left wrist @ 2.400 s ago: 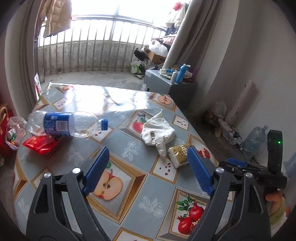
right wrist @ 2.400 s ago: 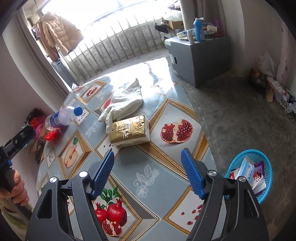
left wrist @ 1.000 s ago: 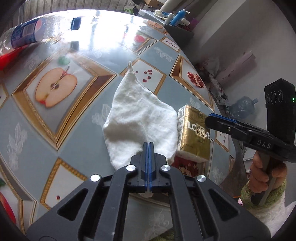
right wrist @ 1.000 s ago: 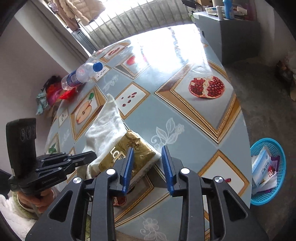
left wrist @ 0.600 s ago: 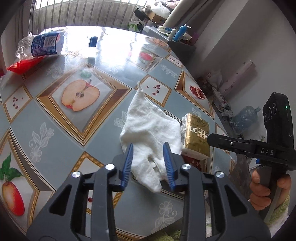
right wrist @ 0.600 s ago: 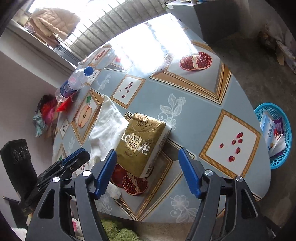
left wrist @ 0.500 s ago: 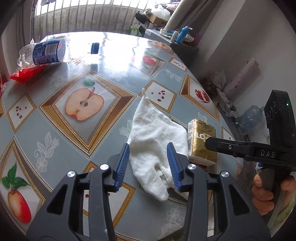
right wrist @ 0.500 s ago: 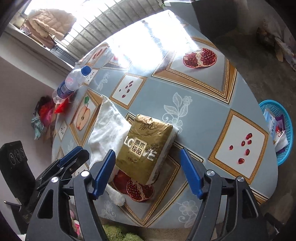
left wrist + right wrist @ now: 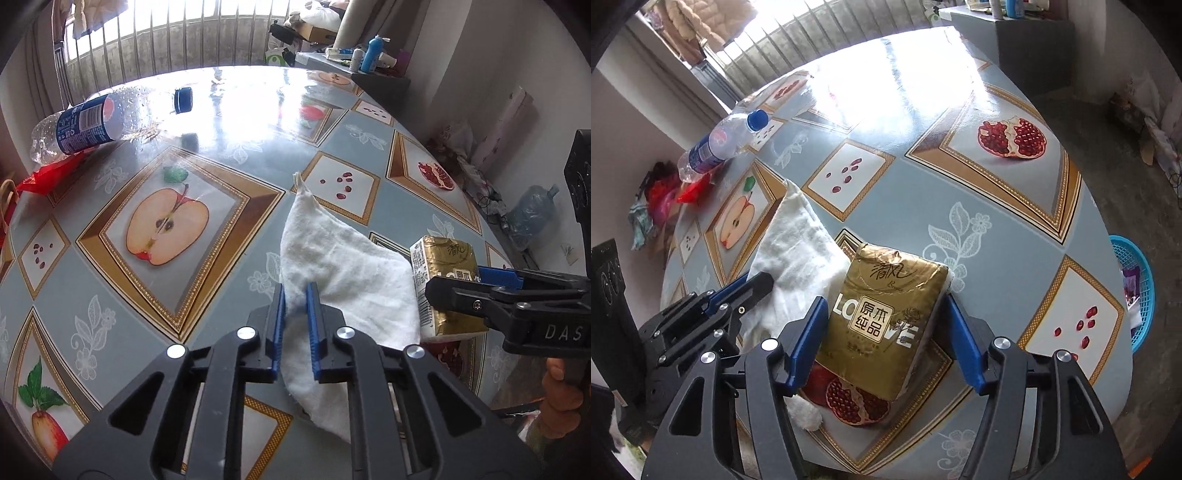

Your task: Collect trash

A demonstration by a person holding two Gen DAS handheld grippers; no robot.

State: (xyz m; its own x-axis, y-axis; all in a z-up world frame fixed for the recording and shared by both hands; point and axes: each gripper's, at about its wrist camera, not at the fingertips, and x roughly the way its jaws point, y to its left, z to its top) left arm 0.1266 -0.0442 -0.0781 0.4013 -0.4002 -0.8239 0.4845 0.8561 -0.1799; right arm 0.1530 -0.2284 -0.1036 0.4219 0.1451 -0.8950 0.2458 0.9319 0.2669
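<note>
A white cloth [image 9: 343, 266] lies on the fruit-patterned table [image 9: 110, 302]. My left gripper [image 9: 296, 295] has its jaws nearly closed on the cloth's near edge; it also shows in the right wrist view [image 9: 753, 286]. A gold tissue pack [image 9: 886, 317] lies to the right of the cloth, overlapping its edge. My right gripper [image 9: 886, 314] is open, its blue fingers [image 9: 809, 332] on either side of the pack. A plastic bottle [image 9: 88, 122] with a blue label lies at the table's far left on a red wrapper [image 9: 44, 177].
A blue basket [image 9: 1137, 291] with trash in it sits on the floor right of the table. A grey cabinet [image 9: 1030, 37] with bottles stands beyond the table. A balcony railing [image 9: 166, 48] is behind. Bags lie on the floor at the left [image 9: 653, 206].
My left gripper's jaws narrowed onto the cloth's edge, after opening from a shut grip a second ago. My right gripper moved in so its open fingers flank the gold pack.
</note>
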